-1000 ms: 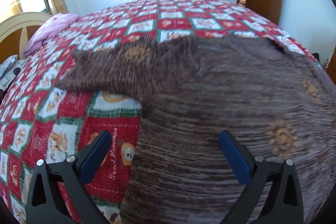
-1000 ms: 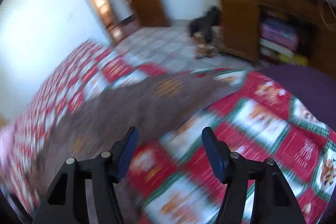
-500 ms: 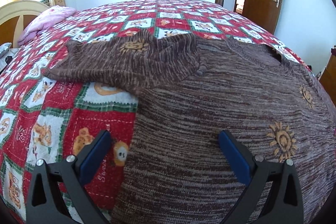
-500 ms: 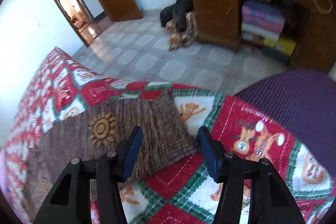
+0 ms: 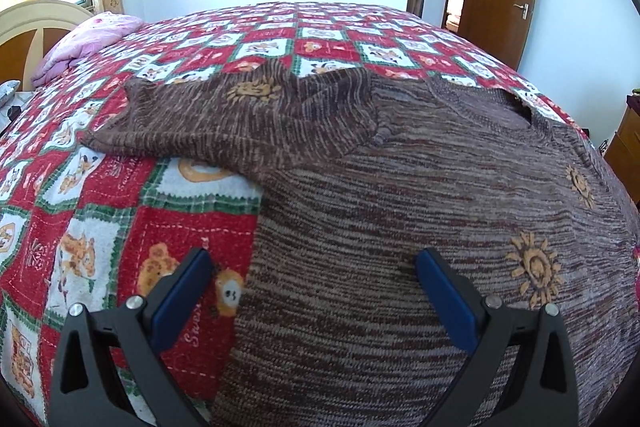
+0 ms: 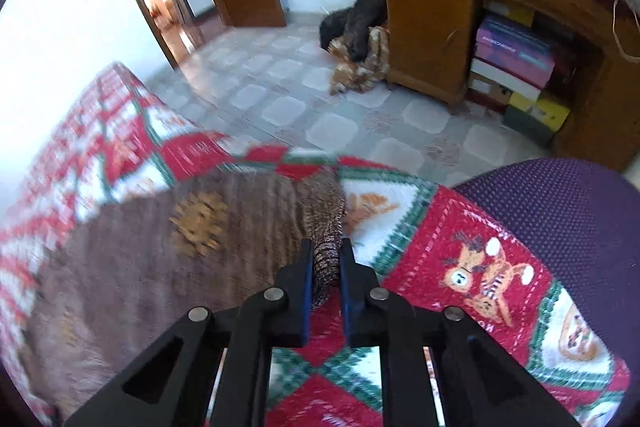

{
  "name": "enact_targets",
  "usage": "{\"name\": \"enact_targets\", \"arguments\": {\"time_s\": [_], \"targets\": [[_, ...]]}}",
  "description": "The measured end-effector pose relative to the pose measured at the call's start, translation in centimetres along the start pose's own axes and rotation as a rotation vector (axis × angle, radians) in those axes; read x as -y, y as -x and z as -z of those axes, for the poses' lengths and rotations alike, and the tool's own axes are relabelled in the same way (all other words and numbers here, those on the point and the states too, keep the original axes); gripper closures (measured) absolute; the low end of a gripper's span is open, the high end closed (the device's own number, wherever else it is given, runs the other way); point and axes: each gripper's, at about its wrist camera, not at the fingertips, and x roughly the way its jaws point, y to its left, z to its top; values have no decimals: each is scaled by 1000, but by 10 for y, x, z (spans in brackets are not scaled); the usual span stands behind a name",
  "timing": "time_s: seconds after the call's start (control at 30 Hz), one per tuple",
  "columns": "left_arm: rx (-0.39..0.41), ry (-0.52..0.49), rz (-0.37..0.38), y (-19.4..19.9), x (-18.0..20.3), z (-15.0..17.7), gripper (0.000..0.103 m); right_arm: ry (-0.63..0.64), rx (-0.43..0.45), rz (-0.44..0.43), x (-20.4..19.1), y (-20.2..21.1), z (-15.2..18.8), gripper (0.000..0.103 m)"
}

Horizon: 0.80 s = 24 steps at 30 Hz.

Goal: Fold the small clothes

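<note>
A brown knitted sweater [image 5: 420, 195] with orange sun motifs lay spread flat on the bed [image 5: 80, 227], over its red, white and green patchwork bedspread. Seen from the left wrist, the sweater's body covered the near right part of the bed, its neckline [image 5: 492, 107] toward the far side, and one sleeve [image 5: 224, 123] stretched out to the left across the bedspread.

The left claw [image 5: 312, 287] stood wide open just above the sweater's left side edge. One blue pad hung over the bare bedspread and the other over the knit, and neither pad pressed on anything.

The right claw [image 6: 325, 267] had just been closing and was now nearly shut, pinching a bunched fold of the sweater [image 6: 160, 251] at its edge near the corner of the bed. The knit rose between the two pads in a narrow ridge. The rest of the garment trailed away to the left in that view, blurred.

Beyond that corner of the bed lay a tiled floor [image 6: 320, 107], with a heap of dark and tan cloth [image 6: 360, 43] beside a wooden cabinet [image 6: 432, 7]. A purple cushioned surface [image 6: 568, 219] sat just past the bed's right edge. A pink blanket [image 5: 88, 43] lay folded near the headboard [image 5: 24, 31] at the far left end of the bed.
</note>
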Motion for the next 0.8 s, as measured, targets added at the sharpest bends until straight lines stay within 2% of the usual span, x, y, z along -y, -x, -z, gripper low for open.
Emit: {"name": "enact_targets", "arguments": {"time_s": [0.1,0.3,0.43,0.57,0.7,0.8], "targets": [[5,-2,-3,0,1,0,0,20,50,-82,-23,21,-5,93],[10,2,5,1,0,0,0,183,93,-263,-128,71,13,93],[16,2,7,1,0,2,0,298,55,-420,-211,84,55,93],[19,2,14,1,0,1,0,426,0,-509,-286,73,117,93],[21,2,20,1,-1,2,0,454,-86,-574,-324,46,173,93],[23,3,23,1,-1,2,0,446,-111,-599,-329,30,203,92]]}}
